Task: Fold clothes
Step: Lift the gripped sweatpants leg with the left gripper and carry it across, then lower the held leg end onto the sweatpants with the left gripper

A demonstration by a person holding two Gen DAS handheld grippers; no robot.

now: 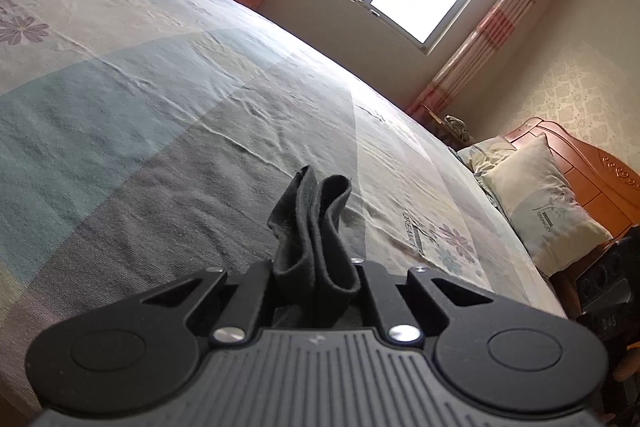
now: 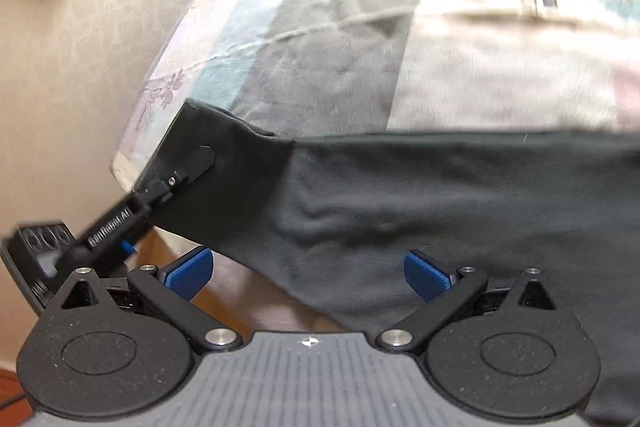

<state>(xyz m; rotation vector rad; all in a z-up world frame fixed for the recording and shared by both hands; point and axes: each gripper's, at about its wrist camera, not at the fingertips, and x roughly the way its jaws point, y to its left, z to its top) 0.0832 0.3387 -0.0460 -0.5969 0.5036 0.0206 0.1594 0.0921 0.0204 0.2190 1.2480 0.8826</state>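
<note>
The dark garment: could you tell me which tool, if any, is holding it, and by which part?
The left tool is shut on a bunched edge of the dark garment; the right tool stands open and holds nothing.

You see the garment (image 2: 460,195) as plain dark charcoal, without print. The bed sheet (image 1: 168,99) carries wide blocks of cream, pale teal and grey, with mauve flower motifs. The right gripper (image 2: 308,273) has bright blue ribbed pads (image 2: 426,275) on black linkages; the left gripper (image 1: 316,267) is black throughout, above a grey ribbed housing. The curtains (image 1: 484,39) show pink and cream bands. The pillow (image 1: 540,203) is cream with a faint floral print. The headboard (image 1: 600,183) is orange-brown wood.
</note>
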